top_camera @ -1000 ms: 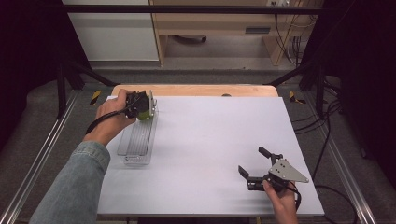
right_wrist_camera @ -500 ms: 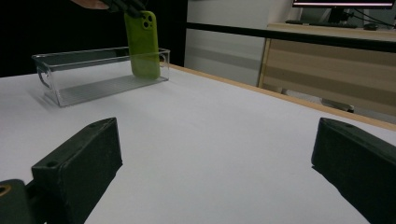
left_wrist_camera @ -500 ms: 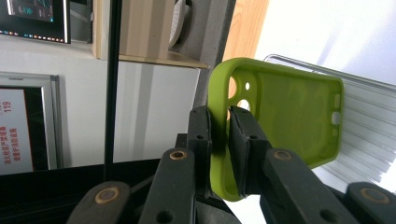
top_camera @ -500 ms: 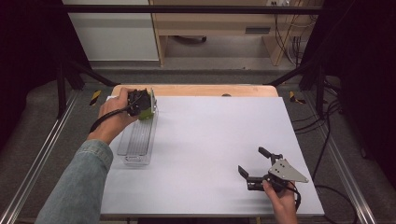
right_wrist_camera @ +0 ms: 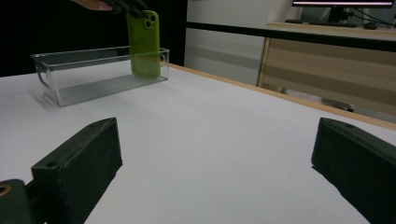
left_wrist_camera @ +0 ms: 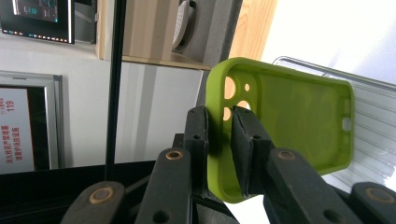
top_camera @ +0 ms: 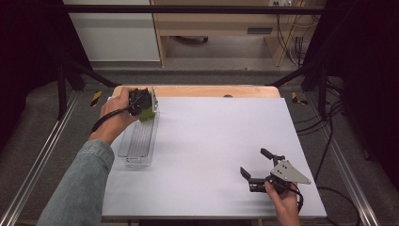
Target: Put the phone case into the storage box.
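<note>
My left gripper [left_wrist_camera: 219, 140] is clamped on the lime-green silicone phone case [left_wrist_camera: 289, 130], held upright in the far end of the clear plastic rectangular bin [top_camera: 139, 141]; my right gripper [top_camera: 256, 170] rests near the table's front edge, jaws wide apart.

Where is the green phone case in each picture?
High view: the green phone case is upper left, held by the left tongs over the far end of the clear plastic bin.
Left gripper view: it sits at centre right, its edge clamped between the black jaws.
Right gripper view: it stands upright at upper left, its lower end inside the bin.
Shared landmark: the clear plastic bin appears in all three views.
</note>
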`<state>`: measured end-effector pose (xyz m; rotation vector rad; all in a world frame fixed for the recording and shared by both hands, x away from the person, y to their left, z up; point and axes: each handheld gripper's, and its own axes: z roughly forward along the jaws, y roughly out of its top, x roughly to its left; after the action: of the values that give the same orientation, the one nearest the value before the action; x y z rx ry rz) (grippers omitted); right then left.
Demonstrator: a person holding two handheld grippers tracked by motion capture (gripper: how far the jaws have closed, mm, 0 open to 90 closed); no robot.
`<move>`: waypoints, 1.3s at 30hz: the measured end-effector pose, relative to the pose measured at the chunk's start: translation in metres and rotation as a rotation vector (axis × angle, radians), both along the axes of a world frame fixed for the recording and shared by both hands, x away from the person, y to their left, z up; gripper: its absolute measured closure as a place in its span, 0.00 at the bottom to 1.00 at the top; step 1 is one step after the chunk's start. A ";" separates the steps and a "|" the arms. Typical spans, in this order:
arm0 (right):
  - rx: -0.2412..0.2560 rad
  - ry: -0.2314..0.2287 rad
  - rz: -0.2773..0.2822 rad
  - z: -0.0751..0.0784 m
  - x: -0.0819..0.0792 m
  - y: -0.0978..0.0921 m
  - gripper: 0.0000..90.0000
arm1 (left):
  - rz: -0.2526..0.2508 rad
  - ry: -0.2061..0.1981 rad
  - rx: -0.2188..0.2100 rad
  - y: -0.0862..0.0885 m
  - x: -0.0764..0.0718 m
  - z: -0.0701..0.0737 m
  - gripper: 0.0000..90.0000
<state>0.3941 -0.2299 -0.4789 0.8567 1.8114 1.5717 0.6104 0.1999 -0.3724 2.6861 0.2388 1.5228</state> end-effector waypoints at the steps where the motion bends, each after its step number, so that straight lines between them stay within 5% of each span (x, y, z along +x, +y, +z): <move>1: 0.000 0.000 0.000 0.000 0.000 0.000 0.02 | 0.001 -0.001 0.000 0.000 0.001 0.000 0.84; 22: -0.006 0.004 0.002 -0.001 0.001 0.001 0.02 | 0.012 -0.024 -0.039 0.003 0.010 -0.004 0.78; 26: -0.005 0.004 0.000 -0.001 0.000 0.001 0.02 | 0.037 -0.049 -0.069 0.002 0.012 -0.004 0.63; 30: -0.005 0.002 0.000 -0.001 0.000 0.001 0.02 | 0.074 -0.082 -0.129 0.003 0.012 -0.001 0.37; 39: 0.001 0.002 -0.002 -0.001 0.000 0.001 0.02 | 0.102 -0.099 -0.185 0.010 0.009 0.003 0.21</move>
<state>0.3941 -0.2284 -0.4796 0.8610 1.8106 1.5715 0.6197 0.2101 -0.3693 2.4843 0.4930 1.5696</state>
